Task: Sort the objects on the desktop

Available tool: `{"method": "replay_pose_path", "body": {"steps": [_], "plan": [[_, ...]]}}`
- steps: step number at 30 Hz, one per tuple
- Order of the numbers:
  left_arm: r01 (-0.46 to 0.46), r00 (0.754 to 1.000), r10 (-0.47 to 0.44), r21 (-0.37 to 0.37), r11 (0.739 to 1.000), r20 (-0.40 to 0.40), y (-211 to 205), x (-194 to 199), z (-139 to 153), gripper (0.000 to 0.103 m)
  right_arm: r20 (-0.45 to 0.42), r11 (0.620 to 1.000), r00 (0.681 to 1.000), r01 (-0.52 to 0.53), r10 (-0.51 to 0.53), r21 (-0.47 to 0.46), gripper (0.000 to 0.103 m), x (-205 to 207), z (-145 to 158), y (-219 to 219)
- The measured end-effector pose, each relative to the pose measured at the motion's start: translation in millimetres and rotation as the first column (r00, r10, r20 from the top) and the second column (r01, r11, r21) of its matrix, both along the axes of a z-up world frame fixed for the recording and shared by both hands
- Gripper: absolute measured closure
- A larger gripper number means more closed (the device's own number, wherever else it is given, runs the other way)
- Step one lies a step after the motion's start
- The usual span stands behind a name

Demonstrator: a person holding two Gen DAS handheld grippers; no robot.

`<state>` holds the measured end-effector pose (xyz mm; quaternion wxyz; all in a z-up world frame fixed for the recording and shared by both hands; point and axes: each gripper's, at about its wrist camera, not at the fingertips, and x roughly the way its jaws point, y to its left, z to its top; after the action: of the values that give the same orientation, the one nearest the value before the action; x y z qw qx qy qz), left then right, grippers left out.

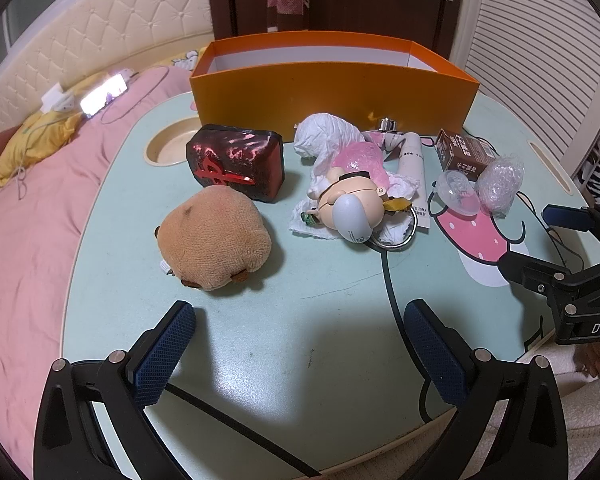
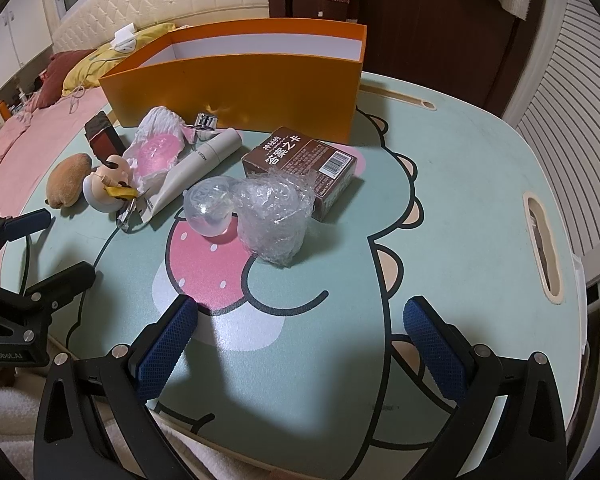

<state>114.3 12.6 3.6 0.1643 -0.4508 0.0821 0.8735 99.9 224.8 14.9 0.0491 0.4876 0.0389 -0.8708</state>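
Observation:
An open orange box (image 1: 332, 92) (image 2: 236, 88) stands at the back of the table. In front of it lie a tan plush toy (image 1: 216, 240) (image 2: 68, 184), a dark red block (image 1: 236, 162), a cartoon figure keychain (image 1: 350, 204) (image 2: 104, 190), crumpled white paper with a pink ball (image 1: 364, 160) (image 2: 158, 150), a white tube (image 1: 414, 172) (image 2: 204, 160), a brown card box (image 1: 462, 154) (image 2: 304, 168), a clear capsule (image 2: 208, 208) and a bubble-wrap bundle (image 1: 500, 180) (image 2: 276, 216). My left gripper (image 1: 300, 344) is open and empty over the near table. My right gripper (image 2: 300, 344) is open and empty too.
The table (image 1: 300, 288) has a cartoon print, a round cup recess (image 1: 172, 146) at the left and a slot handle (image 2: 542, 248) at the right. A pink bed (image 1: 32, 208) with a lit phone (image 1: 102, 94) lies to the left. A black cable (image 1: 392, 288) crosses the table.

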Motion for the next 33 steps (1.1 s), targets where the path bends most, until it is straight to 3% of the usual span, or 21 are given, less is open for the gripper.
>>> {"method": "replay_pose_path", "body": {"steps": [33], "plan": [[-0.002, 1.000, 0.002, 0.004, 1.000, -0.011, 7.7, 0.1, 0.0, 0.000, -0.002, 1.000, 1.000, 0.000, 0.000, -0.001, 0.000, -1.4, -0.9, 0.0]]}}
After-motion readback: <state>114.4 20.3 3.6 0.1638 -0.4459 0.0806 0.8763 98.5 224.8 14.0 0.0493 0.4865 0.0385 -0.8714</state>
